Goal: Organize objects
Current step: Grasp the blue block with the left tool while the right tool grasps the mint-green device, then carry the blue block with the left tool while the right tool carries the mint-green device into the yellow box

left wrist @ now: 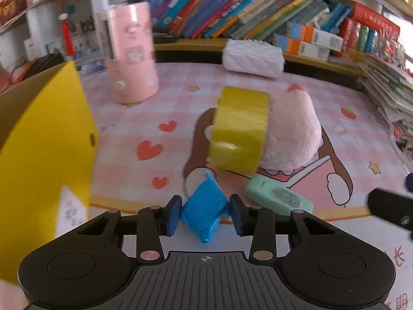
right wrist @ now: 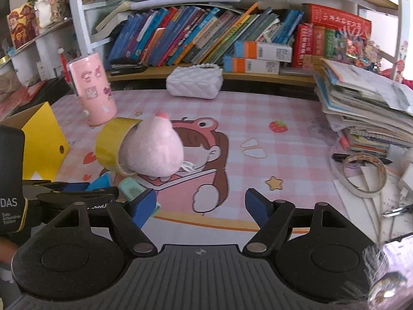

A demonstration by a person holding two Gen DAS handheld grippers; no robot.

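Left gripper (left wrist: 204, 210) clamps a small blue plastic block (left wrist: 204, 208) just above the pink checked desk mat (left wrist: 180, 103), beside the yellow cardboard box (left wrist: 49, 139). Right gripper (right wrist: 204, 205) spread wide, holding nothing.

Books (right wrist: 196, 38) on shelf; paper stack (right wrist: 366, 108) right.

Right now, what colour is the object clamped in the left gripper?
Bright blue; the left gripper is shut on it. Clearest in the left wrist view.
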